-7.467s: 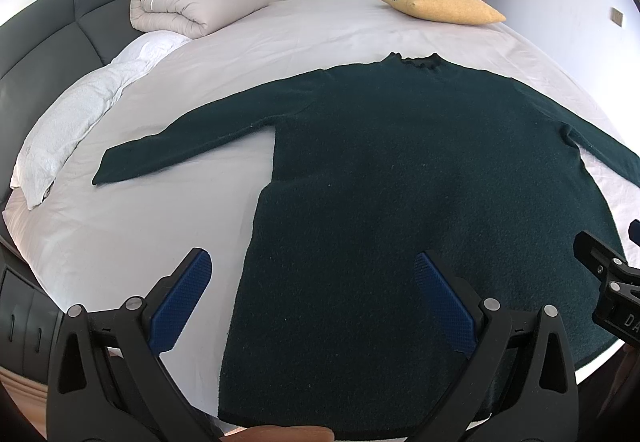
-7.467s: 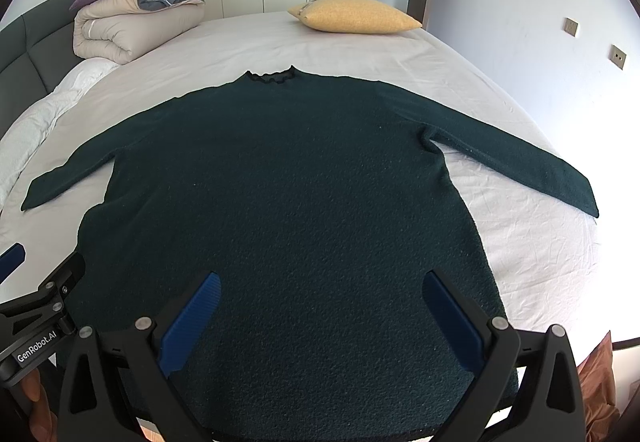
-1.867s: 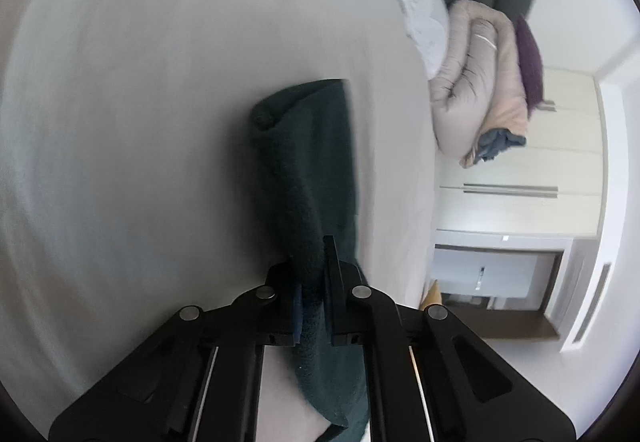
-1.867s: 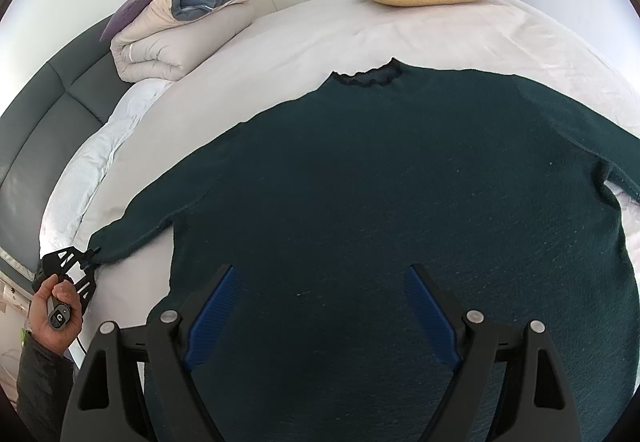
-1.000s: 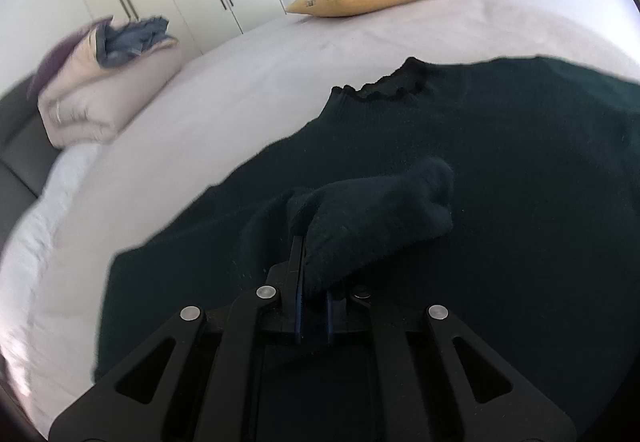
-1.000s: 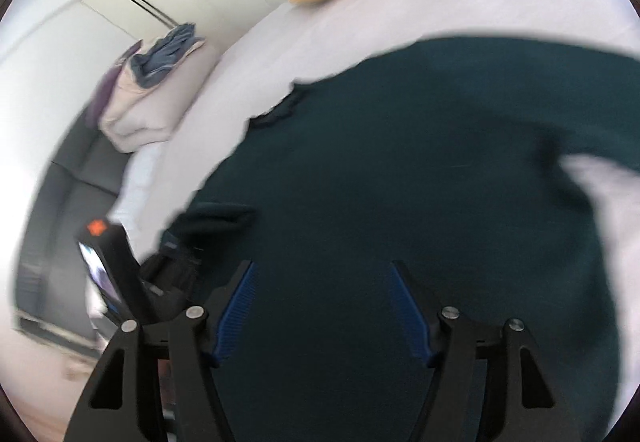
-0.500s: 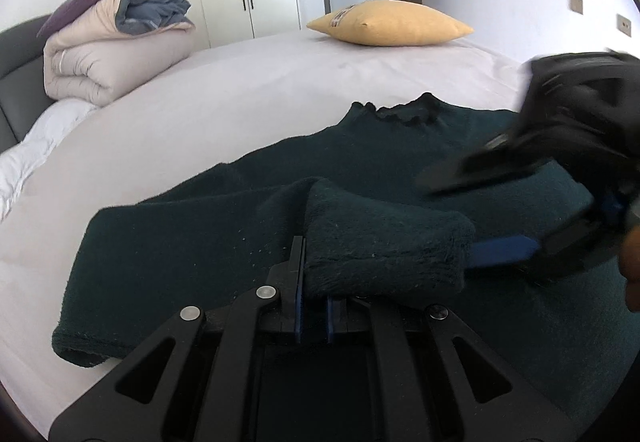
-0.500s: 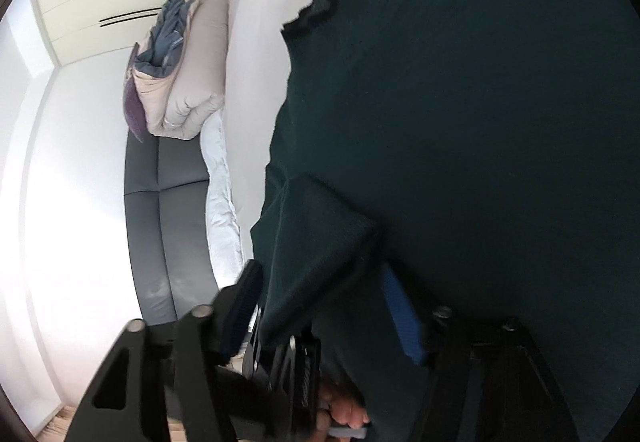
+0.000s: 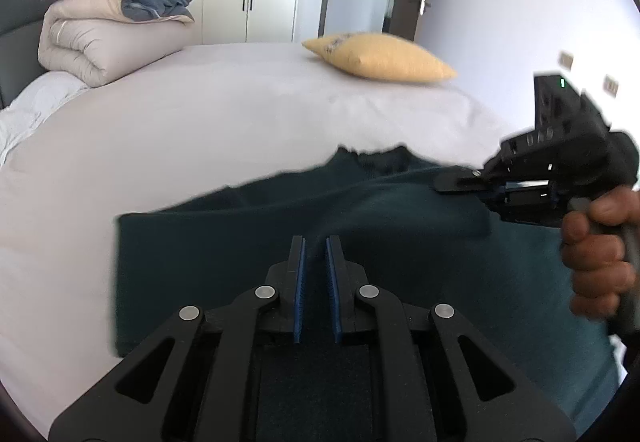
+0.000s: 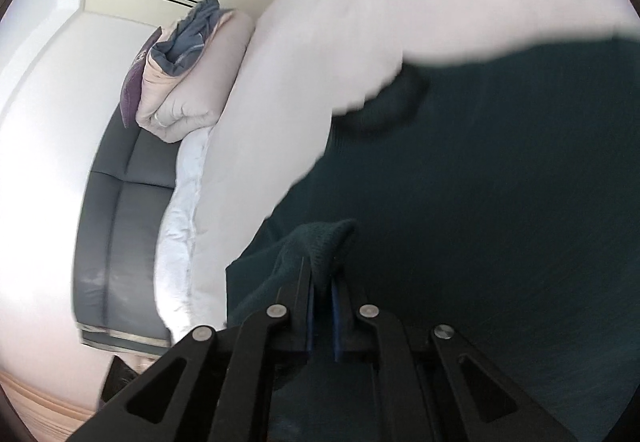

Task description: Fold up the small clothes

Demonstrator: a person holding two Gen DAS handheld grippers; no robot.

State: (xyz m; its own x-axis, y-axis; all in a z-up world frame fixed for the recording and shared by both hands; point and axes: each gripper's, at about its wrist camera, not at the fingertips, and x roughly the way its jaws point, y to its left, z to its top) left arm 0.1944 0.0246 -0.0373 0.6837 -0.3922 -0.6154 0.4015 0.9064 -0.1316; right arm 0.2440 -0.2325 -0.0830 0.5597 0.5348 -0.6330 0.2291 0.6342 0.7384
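The jaws of the left gripper (image 9: 315, 242) are opening, a narrow gap between the blue pads (image 9: 299, 290), nothing between them. The right gripper (image 10: 320, 274) is clenched on a bunched fold of the sweater (image 10: 480, 222), the cloth rising in a hump between its pads. In the left wrist view the right gripper sits at the right edge, held by a hand (image 9: 598, 254) above the cloth. The dark green sweater lies flat on the pale bed (image 9: 200, 130), one side folded inward with a straight left edge. A yellow pillow (image 9: 380, 58) and a rolled duvet (image 9: 104, 38) lie at the far side.
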